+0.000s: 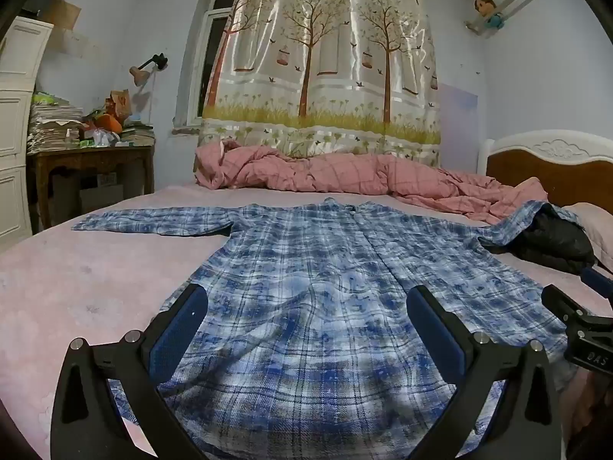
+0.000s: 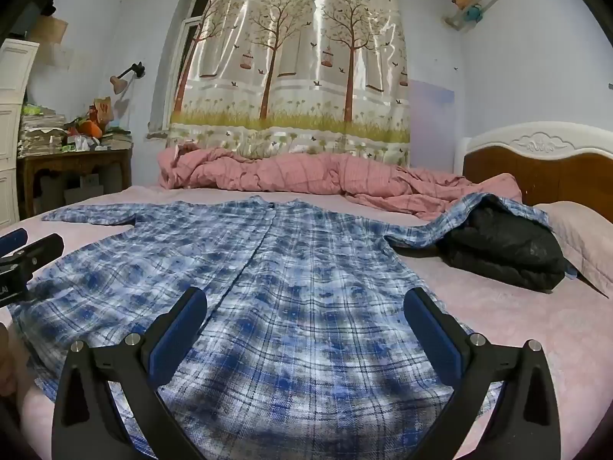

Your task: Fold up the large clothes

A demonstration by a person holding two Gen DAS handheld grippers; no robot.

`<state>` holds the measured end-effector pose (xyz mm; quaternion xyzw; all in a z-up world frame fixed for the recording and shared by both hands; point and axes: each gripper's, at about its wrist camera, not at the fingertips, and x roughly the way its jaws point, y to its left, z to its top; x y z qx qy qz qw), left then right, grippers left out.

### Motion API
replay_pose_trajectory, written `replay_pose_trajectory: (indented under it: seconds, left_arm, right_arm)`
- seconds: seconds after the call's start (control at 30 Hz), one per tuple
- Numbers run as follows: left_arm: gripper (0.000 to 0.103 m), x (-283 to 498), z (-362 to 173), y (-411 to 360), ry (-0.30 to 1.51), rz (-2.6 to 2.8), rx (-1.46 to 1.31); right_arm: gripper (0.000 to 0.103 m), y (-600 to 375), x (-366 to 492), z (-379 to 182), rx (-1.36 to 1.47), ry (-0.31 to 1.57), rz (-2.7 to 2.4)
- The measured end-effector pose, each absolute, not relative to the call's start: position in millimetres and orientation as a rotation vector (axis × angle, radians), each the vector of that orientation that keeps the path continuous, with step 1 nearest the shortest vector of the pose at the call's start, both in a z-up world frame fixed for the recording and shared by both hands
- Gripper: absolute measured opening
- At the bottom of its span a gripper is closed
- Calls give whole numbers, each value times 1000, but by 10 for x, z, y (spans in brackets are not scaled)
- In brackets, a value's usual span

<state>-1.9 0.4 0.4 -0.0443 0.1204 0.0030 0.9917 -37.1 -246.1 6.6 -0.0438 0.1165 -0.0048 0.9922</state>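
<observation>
So the plaid shirt [image 1: 306, 268] is spread flat on the pink bed [image 1: 76, 287], front side up, collar pointing away toward the rumpled pink duvet [image 1: 345, 176] and the hem right at the near edge where the person stands. Its long axis runs straight away from both grippers, basically hem to collar. One sleeve lies out flat to the left; the other runs off to the right and is draped over a black jacket [image 2: 505, 249] sitting by the pillow [image 2: 582, 237].

Both grippers hang just above the hem end, side by side. The left gripper [image 1: 306, 318] sits over the left half of the hem, the right gripper [image 2: 306, 318] over the right half, so each one is nearer its own side seam and sleeve. Both have their jaws spread wide, and neither has any cloth pinched; the fabric just shows between the blue pads [image 2: 180, 329]. Can't tell if the fingertips brush the shirt.

My guess is that right sleeve needs pulling off the jacket before any fold goes clean.
</observation>
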Motion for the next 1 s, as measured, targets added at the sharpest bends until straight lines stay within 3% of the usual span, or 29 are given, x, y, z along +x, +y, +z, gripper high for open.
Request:
replay_pose_trajectory:
  seconds: [0.17,1.0]
  left_arm:
    - [103,-56,-44,12,245,6,-79]
    - [103,-123,57,-73,215,24,-46]
  right_arm:
    - [103,-2412,-317,66,-82,291,-1]
    - [103,-2437,-399,49,-111,225,-31]
